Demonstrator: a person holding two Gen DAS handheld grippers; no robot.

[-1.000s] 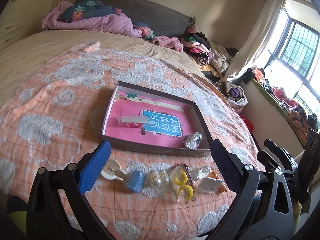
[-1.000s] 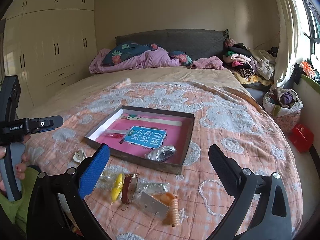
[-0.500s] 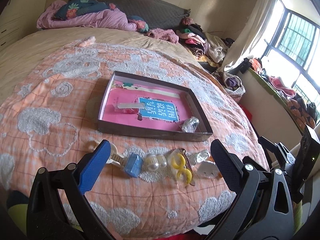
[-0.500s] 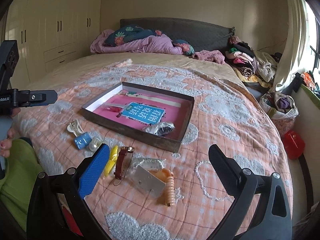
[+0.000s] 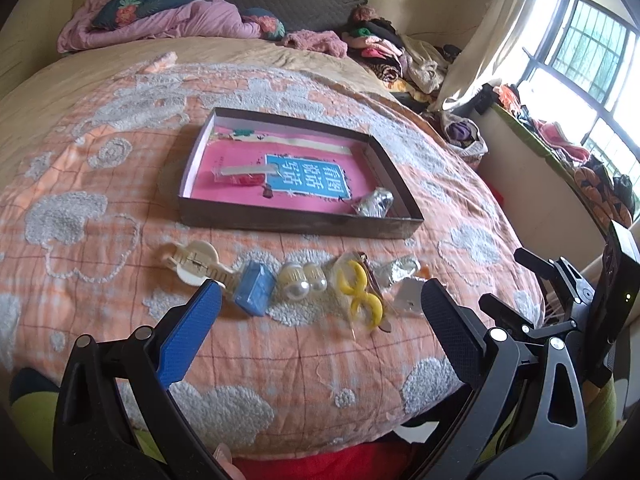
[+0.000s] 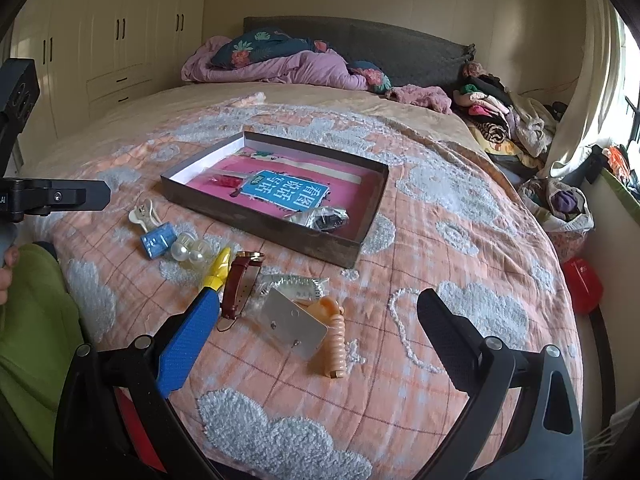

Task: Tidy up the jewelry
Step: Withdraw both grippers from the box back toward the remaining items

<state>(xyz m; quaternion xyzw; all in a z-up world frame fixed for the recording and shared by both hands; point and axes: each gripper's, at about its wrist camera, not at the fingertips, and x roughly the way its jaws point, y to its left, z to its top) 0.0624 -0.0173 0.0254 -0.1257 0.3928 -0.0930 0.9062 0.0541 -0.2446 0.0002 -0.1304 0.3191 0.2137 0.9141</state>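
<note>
A shallow brown box with a pink lining lies on the orange blanket. It holds a red item in a clear bag and a silvery packet. In front of it lie a cream hair clip, a blue box, pearl pieces, a yellow clip, a brown watch, a white earring card and an orange coil tie. My left gripper and right gripper are open and empty above the near edge.
Pillows and a purple quilt lie at the headboard. Piled clothes line the bed's right side. A wardrobe stands at the left, a window at the right. The bed edge is just below both grippers.
Both grippers have drawn back toward the near edge of the bed, so the box and the row of items look farther away. Nothing on the bed has moved.
</note>
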